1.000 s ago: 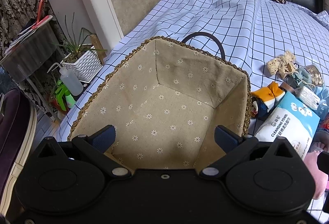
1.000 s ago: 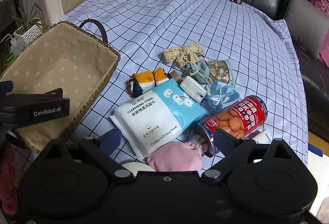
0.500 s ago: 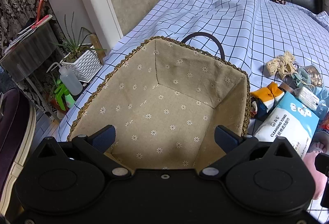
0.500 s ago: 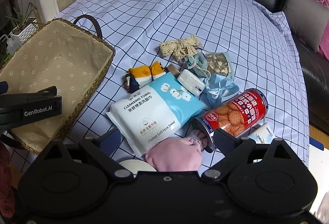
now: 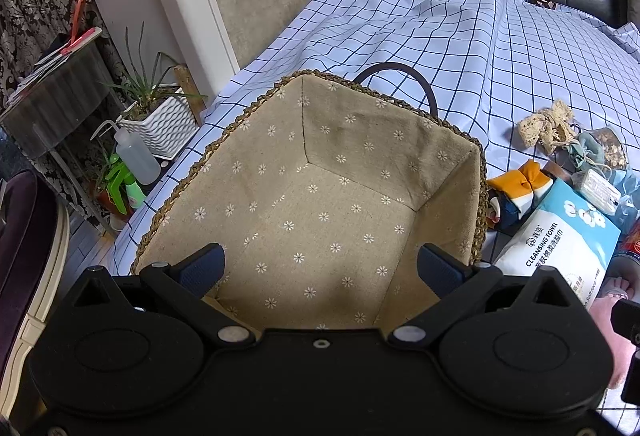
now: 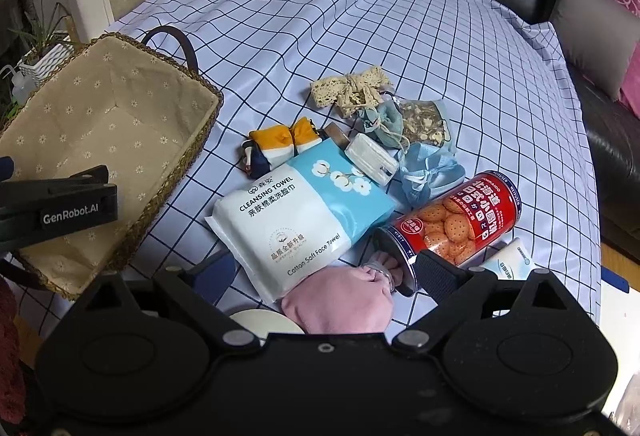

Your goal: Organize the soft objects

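Your right gripper (image 6: 322,270) hangs spread directly over the pink cloth (image 6: 340,306), which lies between its fingers beside the towel pack (image 6: 298,211). Your left gripper (image 5: 320,270), also spread and empty, hovers over the bare basket (image 5: 478,171), farther off.

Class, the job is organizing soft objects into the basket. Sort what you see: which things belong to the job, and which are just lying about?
Belong to the job:
basket
pink cloth
cleansing towel pack
orange socks
lace bow
blue face mask

Just lying about:
biscuit can
potted plant
squeeze bottle
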Demonstrator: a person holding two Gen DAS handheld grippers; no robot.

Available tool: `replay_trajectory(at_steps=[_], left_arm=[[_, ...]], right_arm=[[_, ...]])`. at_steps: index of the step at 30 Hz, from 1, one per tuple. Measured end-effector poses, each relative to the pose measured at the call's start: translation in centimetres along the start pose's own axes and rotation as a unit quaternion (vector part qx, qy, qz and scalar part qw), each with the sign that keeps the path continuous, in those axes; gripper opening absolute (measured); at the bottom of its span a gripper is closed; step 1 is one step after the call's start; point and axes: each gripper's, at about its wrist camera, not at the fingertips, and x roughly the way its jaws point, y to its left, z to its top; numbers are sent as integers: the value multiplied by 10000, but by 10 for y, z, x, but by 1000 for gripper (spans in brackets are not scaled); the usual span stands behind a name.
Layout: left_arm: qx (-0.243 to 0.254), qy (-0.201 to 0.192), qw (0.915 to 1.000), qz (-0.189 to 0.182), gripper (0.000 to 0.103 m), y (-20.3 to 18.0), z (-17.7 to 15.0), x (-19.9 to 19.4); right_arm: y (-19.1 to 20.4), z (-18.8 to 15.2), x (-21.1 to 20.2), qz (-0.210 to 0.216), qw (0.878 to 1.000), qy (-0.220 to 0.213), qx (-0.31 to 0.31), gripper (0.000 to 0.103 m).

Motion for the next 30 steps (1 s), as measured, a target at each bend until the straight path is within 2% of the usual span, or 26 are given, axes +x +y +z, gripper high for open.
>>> replay_trajectory(at_steps=[30], left_arm=[[-12,20,10000,-43,99,2,1,0]], right_arm=[[0,-1,3,-81,9999,62,-17,97]])
